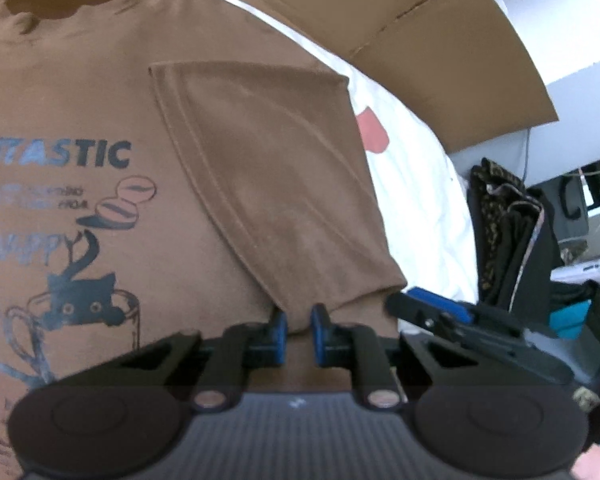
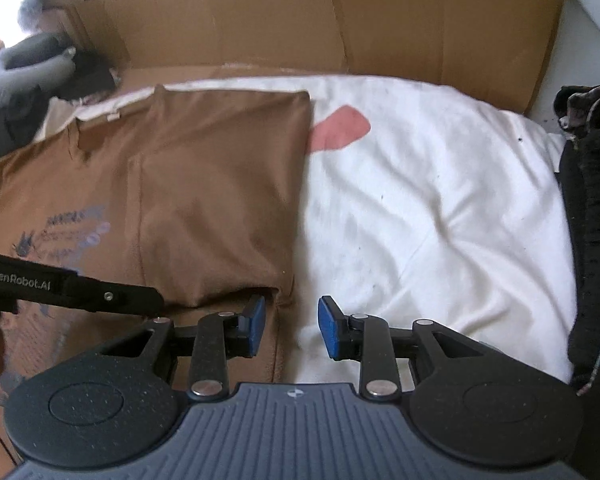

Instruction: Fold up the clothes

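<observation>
A brown cotton T-shirt with a cat-in-a-cup print [image 1: 100, 128] lies flat on a white sheet with a pink patch [image 2: 420, 200]. One side and its sleeve are folded in over the front. The left claw [image 1: 299, 330] is pinched on the folded brown cloth near the bottom of the fold. The right claw [image 2: 292, 326] is loose, its blue pads apart over the shirt's edge and holding nothing. Brown cardboard [image 2: 340, 12] stands behind the sheet.

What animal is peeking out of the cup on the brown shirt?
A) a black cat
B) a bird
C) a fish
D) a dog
A: the print on the brown shirt shows a black cat with pointed ears and round eyes looking over a cup's rim.
</observation>
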{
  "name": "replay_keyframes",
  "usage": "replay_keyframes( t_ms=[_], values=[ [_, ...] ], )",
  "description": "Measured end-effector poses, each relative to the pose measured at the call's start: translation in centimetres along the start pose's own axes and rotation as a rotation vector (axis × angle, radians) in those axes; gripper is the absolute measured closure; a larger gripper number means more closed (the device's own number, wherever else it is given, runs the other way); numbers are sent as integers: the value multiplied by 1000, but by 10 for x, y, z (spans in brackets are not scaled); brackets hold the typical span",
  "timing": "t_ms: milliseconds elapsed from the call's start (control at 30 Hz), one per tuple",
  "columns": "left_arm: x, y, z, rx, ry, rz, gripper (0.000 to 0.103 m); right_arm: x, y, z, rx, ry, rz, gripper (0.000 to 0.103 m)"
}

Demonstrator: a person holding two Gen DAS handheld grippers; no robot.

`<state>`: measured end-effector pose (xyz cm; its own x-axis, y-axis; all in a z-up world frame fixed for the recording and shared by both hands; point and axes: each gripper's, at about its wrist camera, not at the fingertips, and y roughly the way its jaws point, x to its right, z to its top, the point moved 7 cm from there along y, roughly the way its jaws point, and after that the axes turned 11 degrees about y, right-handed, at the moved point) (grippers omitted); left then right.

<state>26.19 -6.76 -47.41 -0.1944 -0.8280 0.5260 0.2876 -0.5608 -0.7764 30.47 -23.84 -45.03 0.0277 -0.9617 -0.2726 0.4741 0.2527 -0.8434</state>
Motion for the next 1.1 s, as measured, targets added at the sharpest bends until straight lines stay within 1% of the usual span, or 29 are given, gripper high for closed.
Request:
replay_keyframes(
  t_ms=[100, 167, 233, 300, 367, 433, 500, 567, 633, 700, 733, 867, 900, 933, 967, 1033, 1100],
  values=[
    [0, -7, 2, 1, -3, 3, 91, 1, 8, 0, -2, -12, -18, 68],
    [1, -14, 3, 7, 20, 22, 92, 4, 11, -1, -10, -16, -46, 68],
    [2, -18, 3, 5, 44, 37, 92, 8, 12, -2, -15, -5, -51, 68],
    [0, -13, 0, -22, 70, 51, 92, 9, 13, -4, -15, -10, -54, 68],
    [-7, 0, -5, -77, 57, 56, 91, 8, 14, -6, -16, -23, -60, 68],
    [-10, 0, -6, -90, 45, 48, 88, 9, 13, -6, -21, -20, -61, 67],
    [-8, -7, -3, -97, 78, 71, 86, 11, 10, -7, -27, -4, -59, 67],
    [-8, -18, 3, -83, 103, 92, 86, 12, 3, -7, -27, 13, -54, 68],
    [-9, -29, 12, -53, 118, 79, 86, 11, -7, -6, -18, 28, -41, 71],
    [-10, -38, 22, -13, 127, 84, 86, 2, -18, -1, 5, 24, -5, 75],
    [-11, -41, 28, 7, 129, 89, 86, -3, -23, 2, 16, 17, 11, 75],
    [-2, -30, 43, 22, 151, 90, 86, -22, -20, 15, 38, -40, 53, 76],
    [3, -26, 46, 28, 164, 85, 86, -25, -16, 18, 39, -50, 58, 79],
    [5, -24, 47, 30, 173, 81, 86, -26, -12, 19, 36, -57, 59, 85],
    [8, -21, 47, 31, 183, 77, 86, -27, -8, 20, 33, -58, 61, 88],
    [13, -9, 47, 14, 204, 75, 86, -28, -1, 21, 28, -57, 66, 96],
    [15, 4, 45, -6, 224, 82, 86, -25, 7, 21, 19, -52, 57, 99]
  ],
)
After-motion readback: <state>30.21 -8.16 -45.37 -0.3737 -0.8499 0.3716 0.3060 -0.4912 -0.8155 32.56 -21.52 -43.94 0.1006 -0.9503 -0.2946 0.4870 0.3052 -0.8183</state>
